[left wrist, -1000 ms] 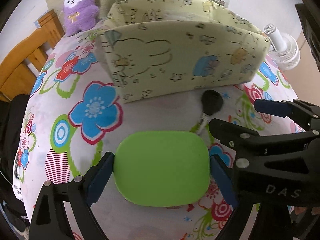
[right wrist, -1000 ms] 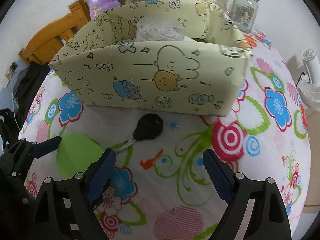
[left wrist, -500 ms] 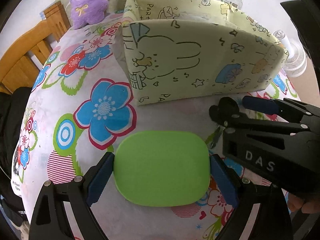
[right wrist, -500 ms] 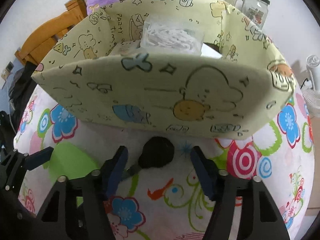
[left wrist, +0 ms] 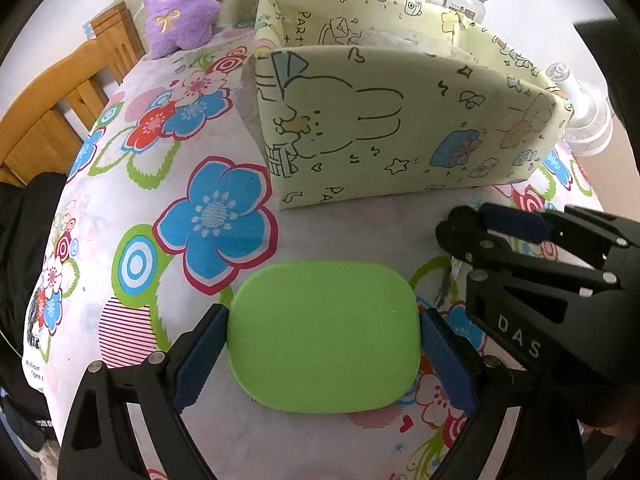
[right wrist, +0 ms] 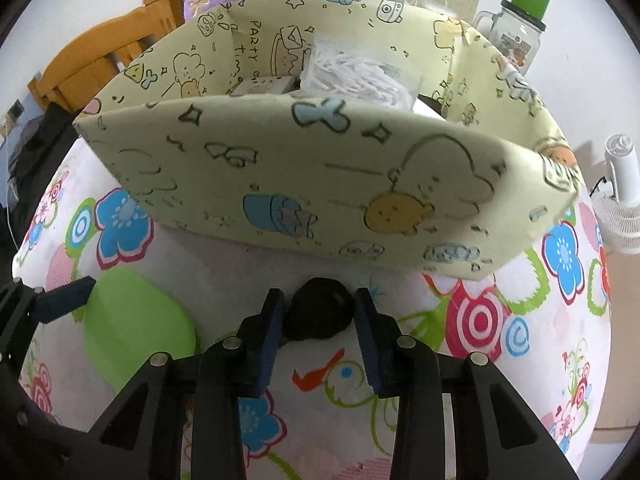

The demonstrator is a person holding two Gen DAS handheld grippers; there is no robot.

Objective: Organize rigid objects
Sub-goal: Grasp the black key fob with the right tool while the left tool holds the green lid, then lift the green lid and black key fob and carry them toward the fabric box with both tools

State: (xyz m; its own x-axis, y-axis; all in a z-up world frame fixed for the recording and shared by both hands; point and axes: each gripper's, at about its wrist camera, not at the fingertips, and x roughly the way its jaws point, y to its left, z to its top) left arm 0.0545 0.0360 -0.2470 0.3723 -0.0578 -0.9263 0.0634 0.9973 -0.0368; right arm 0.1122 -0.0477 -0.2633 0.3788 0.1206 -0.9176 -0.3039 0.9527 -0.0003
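Floral-print tablecloth (left wrist: 120,208) covers table; wooden chair (left wrist: 60,92) at far-left edge, purple plush toy (left wrist: 180,4) at back. L gripper (left wrist: 324,340) clamps flat green rounded lid (left wrist: 324,336) w/ jaws wide; R gripper (right wrist: 320,320), jaws just closed, pinches black key fob (right wrist: 320,312) before pale yellow cartoon-print fabric bin (right wrist: 320,184)

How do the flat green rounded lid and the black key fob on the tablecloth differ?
The flat green rounded plastic lid is bright, broad and thin; the black key fob is dark, small and bulbous. The lid fills the left gripper at a wide spread; the fob sits in the right gripper, nearly closed. Both lie before the fabric box.
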